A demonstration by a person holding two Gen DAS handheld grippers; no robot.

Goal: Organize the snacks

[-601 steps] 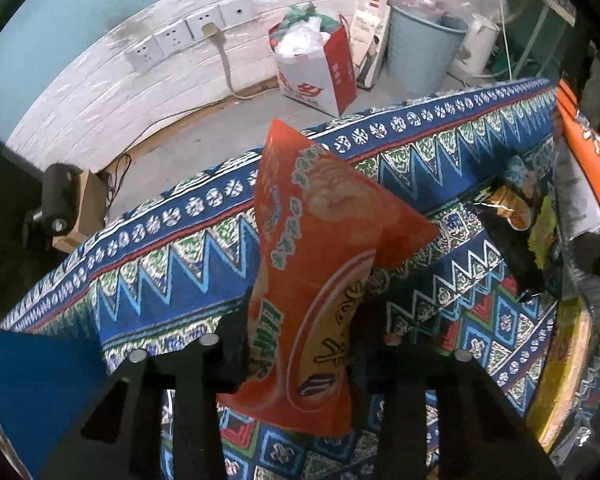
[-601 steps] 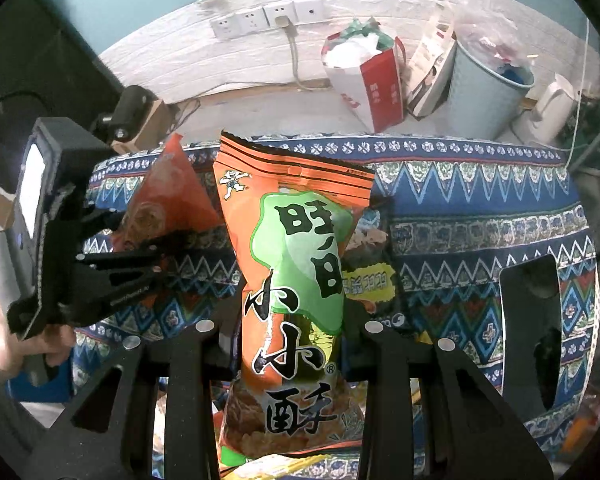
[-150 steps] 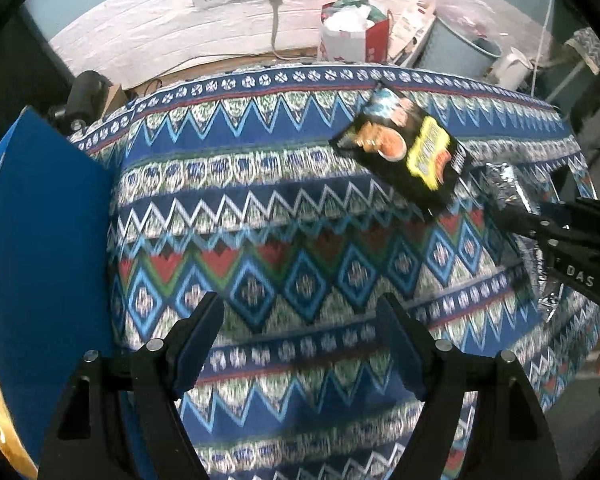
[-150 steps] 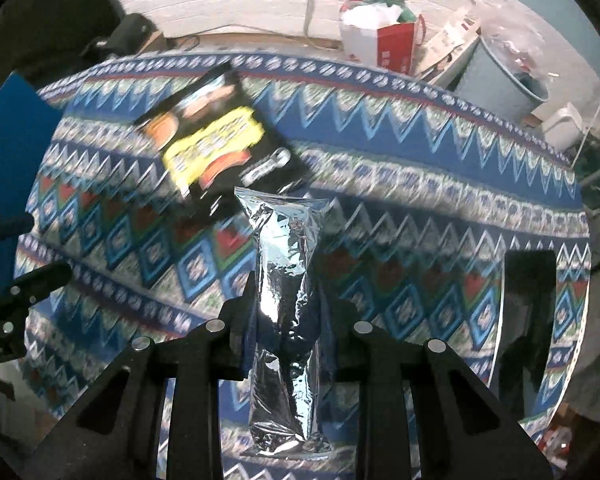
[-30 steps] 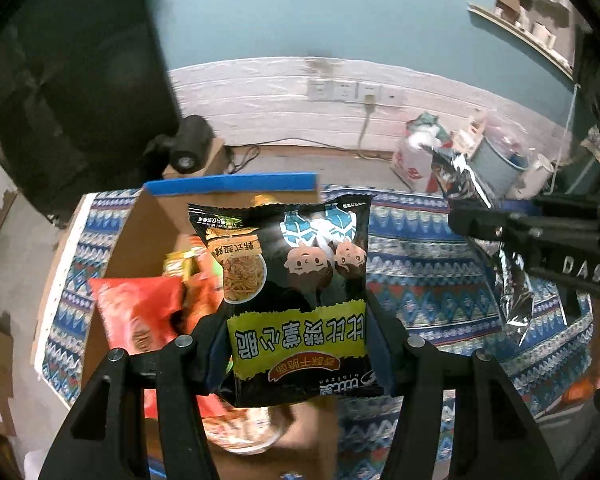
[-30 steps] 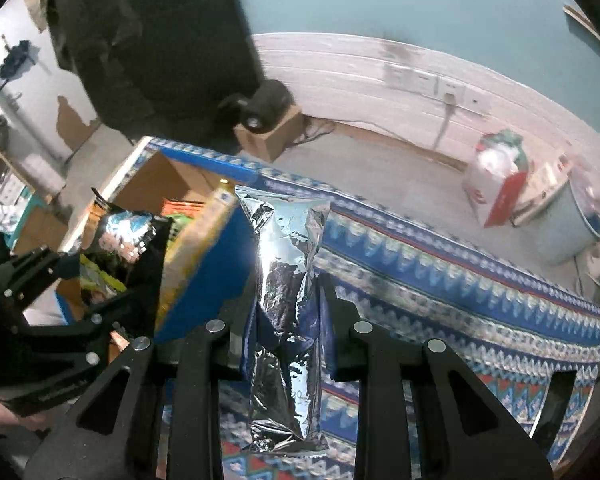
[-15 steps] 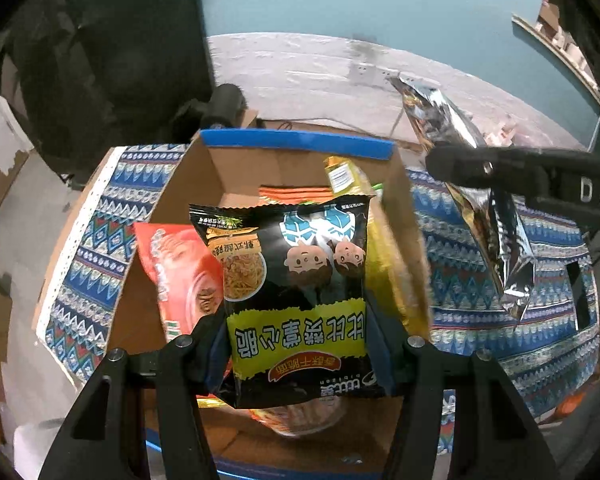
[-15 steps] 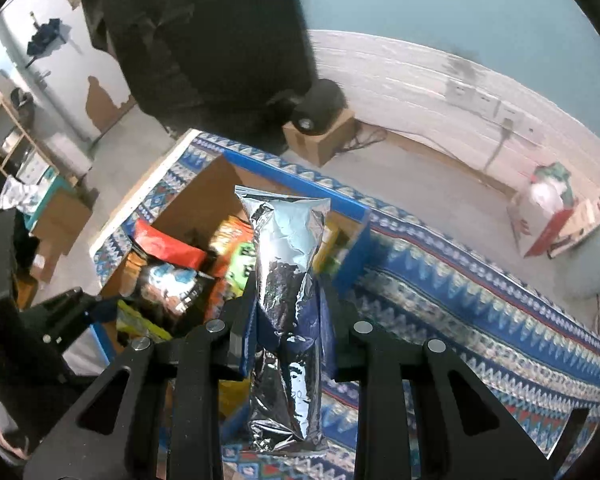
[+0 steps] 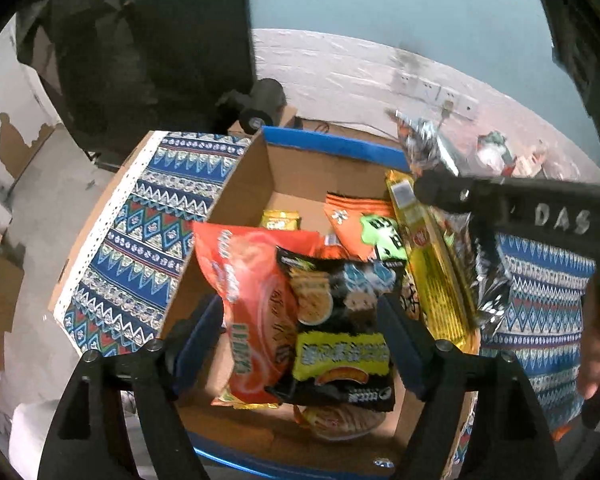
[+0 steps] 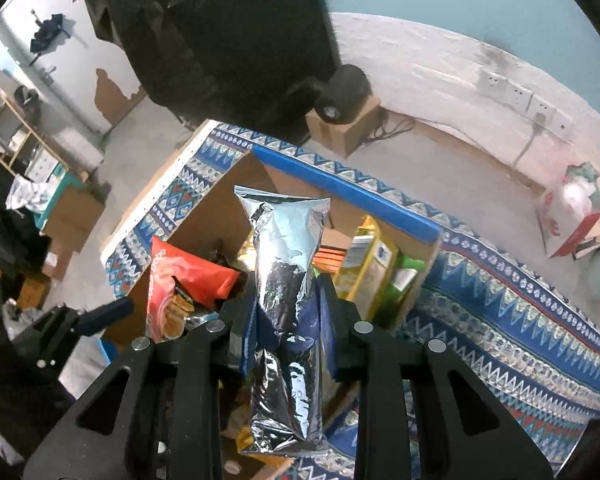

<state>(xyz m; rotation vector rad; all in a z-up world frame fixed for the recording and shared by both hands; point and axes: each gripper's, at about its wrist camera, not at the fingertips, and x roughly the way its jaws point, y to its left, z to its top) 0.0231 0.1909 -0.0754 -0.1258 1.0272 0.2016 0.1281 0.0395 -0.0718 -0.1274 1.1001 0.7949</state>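
Depositing snacks into the cardboard box: one pack released, one awaiting its turn.

The left gripper has just been opening; its jaws stand clear of the black-and-yellow snack bag, which lies among the packs already in the box. The right gripper is clenched on the silver foil pack, held over the box's near side (likely next: lower it into the box, then release).
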